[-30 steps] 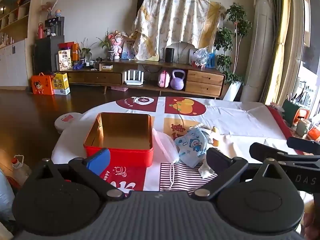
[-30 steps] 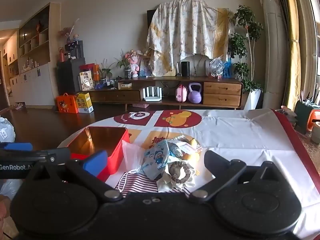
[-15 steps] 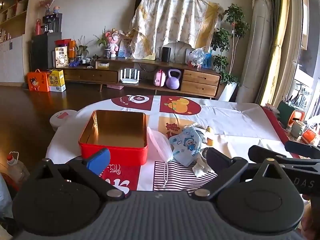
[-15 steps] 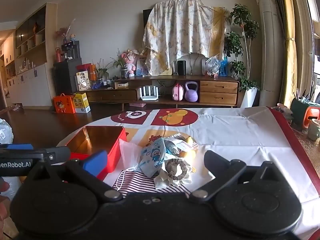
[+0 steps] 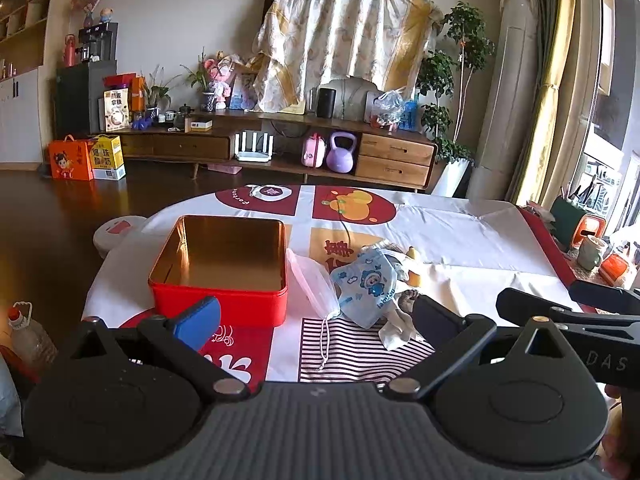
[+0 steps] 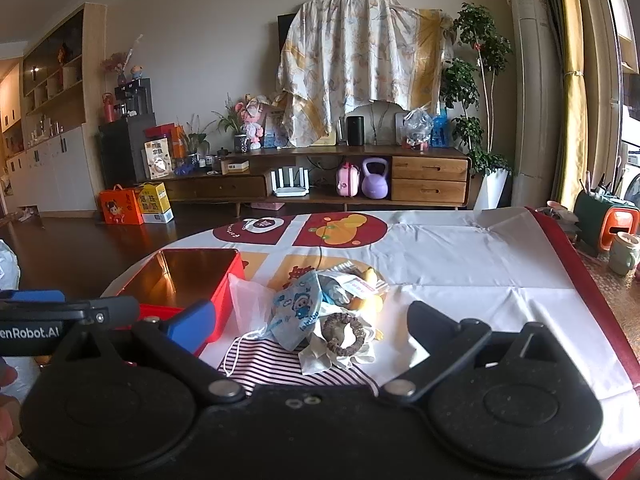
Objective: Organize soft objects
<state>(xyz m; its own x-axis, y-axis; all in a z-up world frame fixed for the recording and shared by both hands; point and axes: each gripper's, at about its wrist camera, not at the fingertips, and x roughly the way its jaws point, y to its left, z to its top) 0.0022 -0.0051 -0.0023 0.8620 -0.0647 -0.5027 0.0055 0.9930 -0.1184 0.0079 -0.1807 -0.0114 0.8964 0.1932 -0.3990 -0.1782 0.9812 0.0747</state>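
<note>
A red tin box (image 5: 218, 300) with a gold inside stands open and empty on the table's left; it also shows in the right wrist view (image 6: 224, 300). Right of it lies a pile of soft things: a clear plastic bag (image 5: 312, 284), a blue cartoon face mask (image 5: 366, 286) (image 6: 296, 312), a brown beaded ring (image 6: 344, 334), white cloth and a yellow toy (image 6: 370, 280). My left gripper (image 5: 316, 316) is open and empty, near the table's front edge. My right gripper (image 6: 308, 322) is open and empty, just in front of the pile.
The table wears a white cloth (image 5: 460, 236) with red and orange patches. A wooden TV stand (image 5: 280, 152) with a purple kettlebell (image 5: 341, 152) stands behind. A mug (image 6: 622, 252) and an orange holder (image 6: 618, 228) sit at the right. A water jug (image 5: 28, 336) is on the floor at left.
Both views have drawn back and risen a little, so the box and pile sit lower and farther in. Both grippers stay open and empty.
</note>
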